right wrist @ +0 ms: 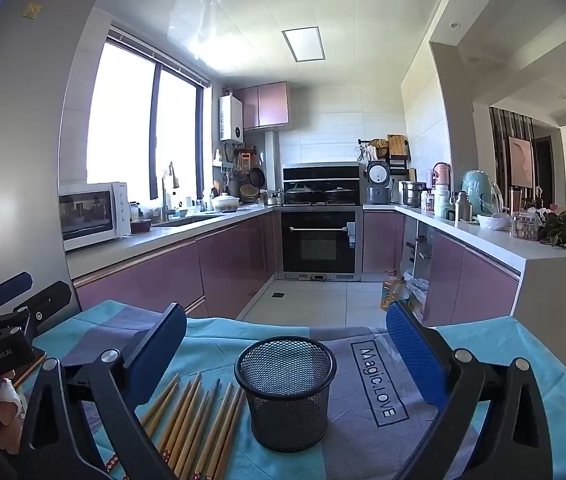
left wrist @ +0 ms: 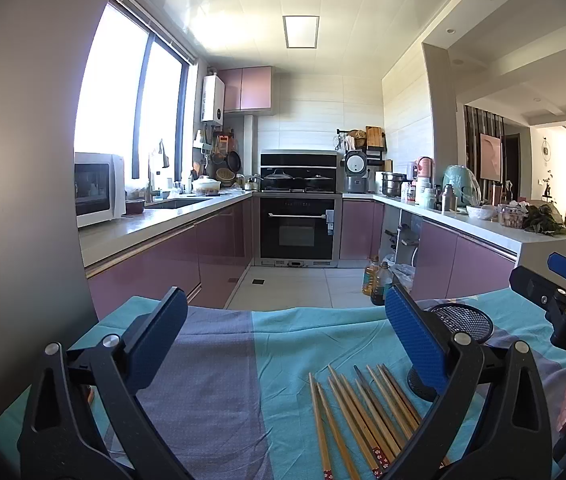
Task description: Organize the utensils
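Note:
Several wooden chopsticks (left wrist: 357,416) lie side by side on the teal and grey cloth, also seen in the right wrist view (right wrist: 193,424). A black mesh cup (right wrist: 286,392) stands upright and empty just right of them; in the left wrist view the cup (left wrist: 463,322) is partly hidden behind my right finger. My left gripper (left wrist: 287,344) is open and empty, above the cloth with the chopsticks near its right finger. My right gripper (right wrist: 286,360) is open and empty, with the cup between its fingers' lines, farther ahead.
The cloth-covered table (right wrist: 483,344) ends at a tiled kitchen floor (right wrist: 311,300). Oil bottles (right wrist: 393,290) stand on the floor by the right counter. A grey fridge wall (right wrist: 11,160) rises at the left. The other gripper shows at each view's edge (left wrist: 563,300).

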